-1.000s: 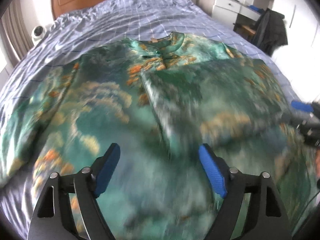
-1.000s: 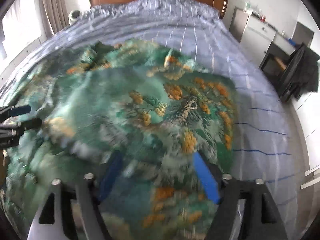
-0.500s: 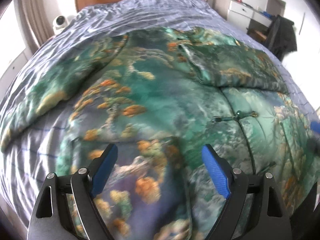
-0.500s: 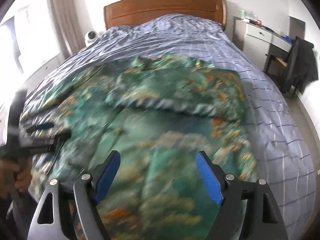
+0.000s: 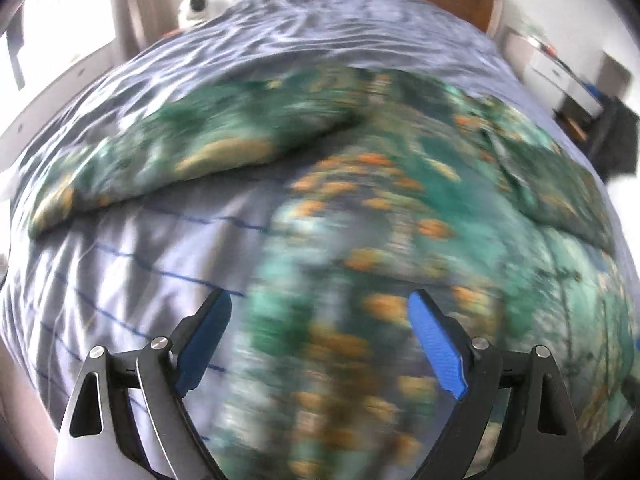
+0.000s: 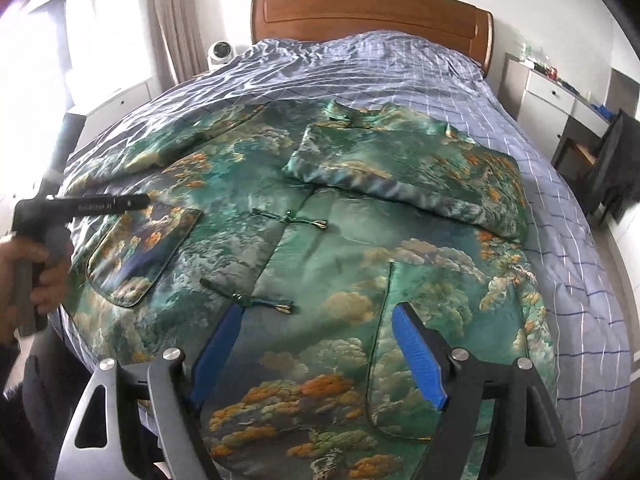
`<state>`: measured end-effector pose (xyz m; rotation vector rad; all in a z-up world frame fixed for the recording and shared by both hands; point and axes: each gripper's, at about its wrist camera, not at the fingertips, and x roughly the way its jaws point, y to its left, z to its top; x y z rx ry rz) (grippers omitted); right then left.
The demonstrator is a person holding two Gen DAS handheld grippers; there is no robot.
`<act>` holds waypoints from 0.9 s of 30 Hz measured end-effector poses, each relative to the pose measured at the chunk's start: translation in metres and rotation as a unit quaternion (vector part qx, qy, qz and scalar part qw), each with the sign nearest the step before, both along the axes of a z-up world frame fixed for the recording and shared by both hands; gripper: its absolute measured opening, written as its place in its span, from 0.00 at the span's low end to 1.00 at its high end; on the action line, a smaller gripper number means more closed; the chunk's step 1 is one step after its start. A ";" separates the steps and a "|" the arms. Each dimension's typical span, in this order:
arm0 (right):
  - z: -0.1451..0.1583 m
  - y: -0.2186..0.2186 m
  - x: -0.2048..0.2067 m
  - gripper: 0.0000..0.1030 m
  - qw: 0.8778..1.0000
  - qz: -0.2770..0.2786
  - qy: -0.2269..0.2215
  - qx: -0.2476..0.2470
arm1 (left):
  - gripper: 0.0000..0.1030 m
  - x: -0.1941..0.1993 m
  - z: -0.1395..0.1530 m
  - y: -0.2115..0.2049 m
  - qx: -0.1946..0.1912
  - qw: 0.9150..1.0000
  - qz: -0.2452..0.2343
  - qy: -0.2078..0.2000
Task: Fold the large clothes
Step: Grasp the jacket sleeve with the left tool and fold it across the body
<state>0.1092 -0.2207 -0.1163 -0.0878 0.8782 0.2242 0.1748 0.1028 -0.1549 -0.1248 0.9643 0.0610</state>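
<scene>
A large green satin jacket (image 6: 328, 248) with orange and cloud print lies front up on the bed (image 6: 400, 68). Its right sleeve (image 6: 416, 176) is folded across the chest; its left sleeve (image 6: 168, 144) lies spread out to the left. My right gripper (image 6: 316, 344) is open and empty, above the jacket's lower front. My left gripper (image 5: 320, 336) is open and empty over the jacket's left hem edge (image 5: 360, 320); that view is blurred. The spread sleeve (image 5: 200, 152) lies ahead of it. The left gripper's body also shows in the right wrist view (image 6: 80, 206), held by a hand.
A wooden headboard (image 6: 372, 12) stands at the far end. A white camera (image 6: 220, 52) sits at the back left. White drawers (image 6: 540, 92) and a chair with dark clothes (image 6: 612, 160) stand to the right of the bed.
Both grippers have pulled back toward the foot of the bed. The left gripper has swung left, over the jacket's left edge and bare sheet. The right sleeve stays folded over the chest.
</scene>
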 end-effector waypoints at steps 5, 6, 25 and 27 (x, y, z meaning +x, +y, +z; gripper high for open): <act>-0.004 0.003 -0.005 0.77 1.000 0.004 0.008 -0.004 | 0.88 0.022 -0.001 0.087 -0.068 0.993 0.089 -0.026; -0.005 0.003 -0.006 0.77 1.000 0.004 0.009 -0.004 | 0.89 0.026 -0.002 0.103 -0.084 0.990 0.107 -0.031; -0.011 0.025 -0.013 0.77 0.999 0.033 0.025 -0.013 | 0.11 0.053 -0.039 0.263 -0.199 0.908 0.364 -0.055; -0.012 0.025 -0.013 0.77 0.999 0.034 0.027 -0.009 | 0.09 0.051 -0.027 0.256 -0.170 0.916 0.357 -0.063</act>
